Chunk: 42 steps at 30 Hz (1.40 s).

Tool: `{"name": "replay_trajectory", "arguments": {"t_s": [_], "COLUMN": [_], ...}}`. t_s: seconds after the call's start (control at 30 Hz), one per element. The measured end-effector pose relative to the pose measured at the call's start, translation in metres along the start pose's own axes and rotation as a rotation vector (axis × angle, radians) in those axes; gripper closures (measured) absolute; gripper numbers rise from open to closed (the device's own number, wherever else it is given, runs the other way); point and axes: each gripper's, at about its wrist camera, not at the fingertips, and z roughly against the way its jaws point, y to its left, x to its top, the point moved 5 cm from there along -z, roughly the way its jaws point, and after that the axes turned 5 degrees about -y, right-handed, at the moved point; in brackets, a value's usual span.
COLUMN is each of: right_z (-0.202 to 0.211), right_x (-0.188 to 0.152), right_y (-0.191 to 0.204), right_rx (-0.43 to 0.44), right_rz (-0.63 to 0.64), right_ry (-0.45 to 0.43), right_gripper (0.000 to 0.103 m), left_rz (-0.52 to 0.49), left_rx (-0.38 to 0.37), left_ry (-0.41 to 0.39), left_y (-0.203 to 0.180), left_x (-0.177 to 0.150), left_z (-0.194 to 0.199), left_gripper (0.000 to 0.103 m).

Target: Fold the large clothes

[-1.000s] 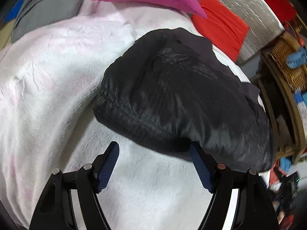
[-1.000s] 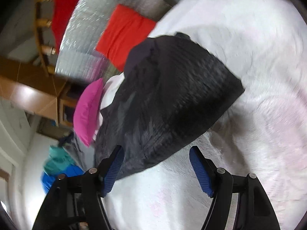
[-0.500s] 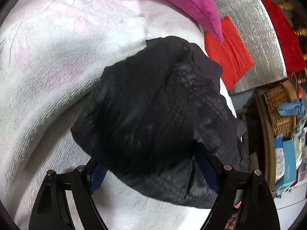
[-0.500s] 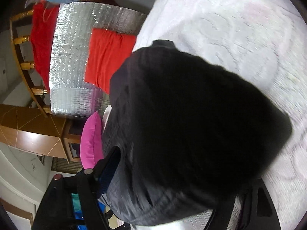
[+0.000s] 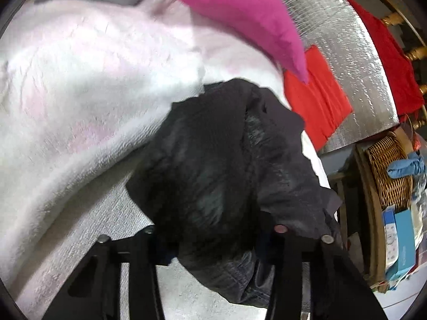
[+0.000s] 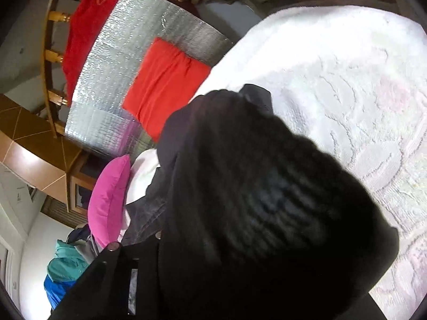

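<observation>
A folded black quilted garment (image 5: 226,160) lies on a white and pale pink blanket (image 5: 80,85). In the left wrist view the garment's near edge sits between the arms of my left gripper (image 5: 213,242), which have closed in on it; the fingertips are hidden under the cloth. In the right wrist view the same black garment (image 6: 261,200) fills the lower middle and covers the fingers of my right gripper (image 6: 240,253), so its jaws are hidden. The blanket shows to the right (image 6: 347,80).
A pink pillow (image 5: 240,13) lies at the head of the bed, with red cloth (image 5: 317,101) on a silver foil mat (image 5: 347,40) beyond. A wicker basket (image 5: 387,170) and boxes stand at the right. A wooden chair (image 6: 53,53) carries red cloth.
Both grippers moved forward onto the black garment. The left fingers, open one second ago, narrowed around its near edge. The garment now covers the right gripper's fingers.
</observation>
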Motion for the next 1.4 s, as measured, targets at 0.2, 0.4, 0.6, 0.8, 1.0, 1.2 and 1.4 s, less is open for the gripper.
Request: {"name": "replay_trajectory", "arguments": {"t_s": [0.2, 0.4, 0.6, 0.8, 1.0, 1.2, 1.4], "right_z": [0.026, 0.051, 0.096, 0.106, 0.137, 0.160, 0.151], "right_x": [-0.011, -0.015, -0.041, -0.057, -0.055, -0.045, -0.040], "right_y": [0.002, -0.004, -0.034, -0.060, -0.090, -0.110, -0.123], "right_rx": [0.009, 0.009, 0.019, -0.030, -0.016, -0.012, -0.008], "right_rz": [0.035, 0.037, -0.031, -0.109, -0.270, -0.374, -0.404], "right_ry": [0.006, 0.028, 0.062, 0.124, 0.155, 0.107, 0.095], "right_gripper": [0.066, 0.066, 0.066, 0.048, 0.036, 0.030, 0.035], "left_rz": [-0.045, -0.066, -0.047, -0.061, -0.013, 0.026, 0.022], "left_rx": [-0.008, -0.011, -0.008, 0.057, 0.058, 0.042, 0.008], "left_ry": [-0.003, 0.033, 0.034, 0.096, 0.144, 0.180, 0.152], "left_y": [-0.002, 0.014, 0.043, 0.061, 0.073, 0.094, 0.107], "left_x": [-0.009, -0.043, -0.090, -0.099, -0.084, -0.084, -0.081], "left_z": [0.028, 0.071, 0.118, 0.113, 0.120, 0.127, 0.128], "left_gripper": [0.066, 0.066, 0.067, 0.043, 0.029, 0.025, 0.033]}}
